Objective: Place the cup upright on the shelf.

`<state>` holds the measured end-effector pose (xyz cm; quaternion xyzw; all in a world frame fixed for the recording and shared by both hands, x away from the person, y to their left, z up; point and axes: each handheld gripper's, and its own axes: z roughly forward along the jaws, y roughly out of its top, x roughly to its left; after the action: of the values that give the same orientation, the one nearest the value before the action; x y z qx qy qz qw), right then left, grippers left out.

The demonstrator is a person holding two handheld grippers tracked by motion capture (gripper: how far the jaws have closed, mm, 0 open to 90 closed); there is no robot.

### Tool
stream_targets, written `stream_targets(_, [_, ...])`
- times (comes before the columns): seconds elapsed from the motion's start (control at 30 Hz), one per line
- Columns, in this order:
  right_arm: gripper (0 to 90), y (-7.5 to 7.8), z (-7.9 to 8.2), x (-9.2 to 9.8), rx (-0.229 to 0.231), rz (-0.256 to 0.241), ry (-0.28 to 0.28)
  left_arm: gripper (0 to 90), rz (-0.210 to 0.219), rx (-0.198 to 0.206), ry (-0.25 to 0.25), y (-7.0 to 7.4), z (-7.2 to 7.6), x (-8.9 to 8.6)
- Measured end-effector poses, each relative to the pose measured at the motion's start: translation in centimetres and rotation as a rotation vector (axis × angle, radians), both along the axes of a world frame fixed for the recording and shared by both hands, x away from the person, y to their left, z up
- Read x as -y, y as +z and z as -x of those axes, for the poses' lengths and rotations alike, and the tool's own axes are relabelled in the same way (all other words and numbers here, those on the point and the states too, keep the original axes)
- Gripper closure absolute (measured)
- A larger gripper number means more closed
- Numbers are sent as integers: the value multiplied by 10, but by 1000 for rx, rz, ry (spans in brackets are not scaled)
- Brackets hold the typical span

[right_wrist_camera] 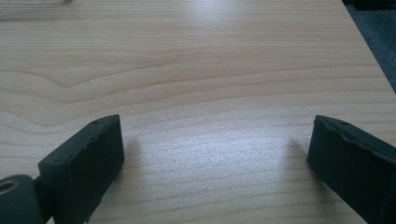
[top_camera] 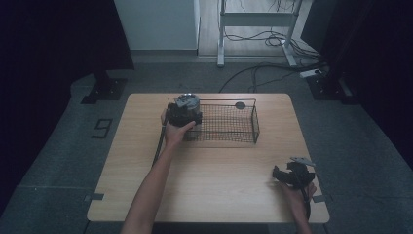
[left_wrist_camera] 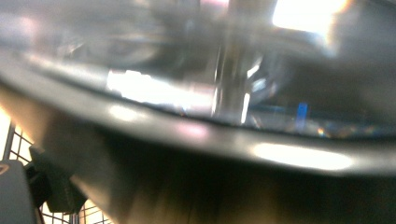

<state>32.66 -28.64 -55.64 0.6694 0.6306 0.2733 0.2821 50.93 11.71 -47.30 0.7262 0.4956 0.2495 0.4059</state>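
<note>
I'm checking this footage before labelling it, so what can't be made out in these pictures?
- Left gripper: high view, the hand and a shiny metal pot at the wire basket's left end hide its jaws, so its grip is unclear.
- Pot: left gripper view, too close and blurred to tell its contents.
- Small dark disc behind the basket: high view, too small to identify.

A shiny, rounded metal vessel looms blurred across the frame, its bright rim curving from upper left to right. Black wire mesh peeks through at lower left.
</note>
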Motion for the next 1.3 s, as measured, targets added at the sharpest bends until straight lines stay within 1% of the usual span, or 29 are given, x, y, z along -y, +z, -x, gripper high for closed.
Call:
stream_targets(0.07, [34,0,0,0,-1,0,0,40,6,-4,4,-2,0,1])
stream_targets(0.17, [34,0,0,0,0,0,0,40,-2,-7,1,-4,-1,1])
stream_targets(0.27, [34,0,0,0,0,0,0,40,8,-10,5,-6,-1,1])
stream_targets(0.33, [34,0,0,0,0,0,0,40,6,-13,2,-7,0,1])
stream_targets(0.43, [35,0,0,0,-1,0,0,39,0,-11,-1,-8,1,2])
stream_targets(0.53, [35,0,0,0,0,1,0,39,5,-6,1,-9,1,3])
stream_targets(0.57, [35,0,0,0,-1,0,0,39,-2,-6,-3,-9,2,4])
stream_targets(0.7, [35,0,0,0,0,1,0,37,-23,17,-14,-12,5,5])
stream_targets(0.77, [36,0,0,0,0,2,0,37,-27,29,-10,-13,7,6])
stream_targets(0.93, [36,0,0,0,0,2,0,36,-29,33,-10,-14,8,5])
stream_targets(1.03, [36,0,0,0,0,2,0,24,-57,46,-1,-13,9,6])
stream_targets(1.07, [36,0,0,0,0,2,0,21,-58,52,-1,-12,9,6])
stream_targets(1.1, [36,0,0,0,0,2,0,17,-58,52,-1,-12,9,6])
stream_targets(1.13, [36,0,0,0,0,2,0,15,-46,58,-6,-10,11,6])
stream_targets(1.3, [36,0,0,0,0,2,0,15,-34,81,-12,-2,13,4])
